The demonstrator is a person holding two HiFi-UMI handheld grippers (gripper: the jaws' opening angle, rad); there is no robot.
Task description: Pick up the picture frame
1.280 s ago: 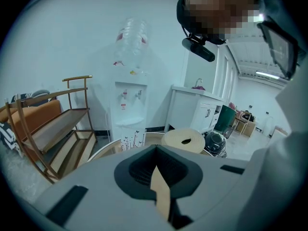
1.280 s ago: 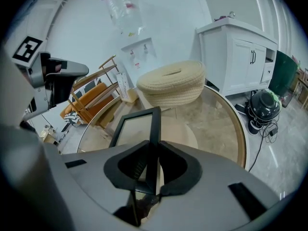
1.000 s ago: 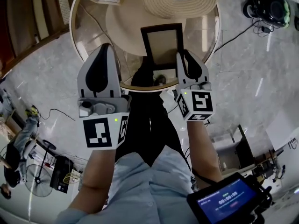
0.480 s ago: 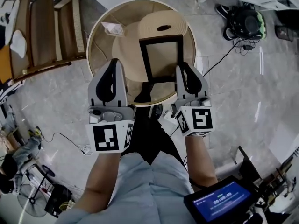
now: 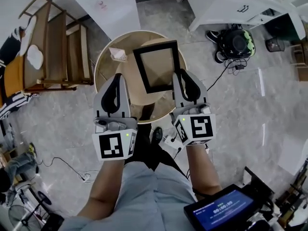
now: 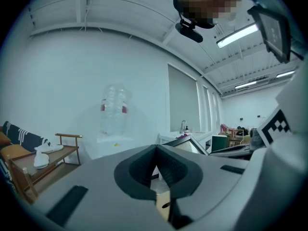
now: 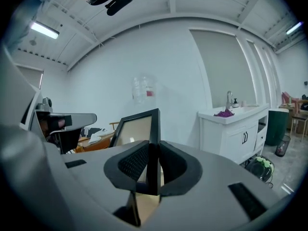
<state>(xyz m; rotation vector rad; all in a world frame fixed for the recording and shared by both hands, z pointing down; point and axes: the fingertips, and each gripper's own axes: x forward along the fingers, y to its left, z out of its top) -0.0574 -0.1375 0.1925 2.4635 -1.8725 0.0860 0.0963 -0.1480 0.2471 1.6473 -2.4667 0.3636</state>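
Observation:
The black picture frame hangs in the air above the round table, lifted off the straw hat. My right gripper is shut on the frame's right edge. In the right gripper view, the jaws of that gripper pinch the frame edge-on, with its pale backing to the left. My left gripper is beside the frame's left side and not touching it. In the left gripper view, the left gripper is shut on nothing, and a corner of the frame shows at right.
A small white card lies on the table. A wooden bench stands to the left and a white cabinet at the top right. On the floor are a black appliance and cables. A lit screen is at the lower right.
Both grippers have risen, and the frame has come up off the hat in the right gripper's grip. The table now looks smaller and farther below.

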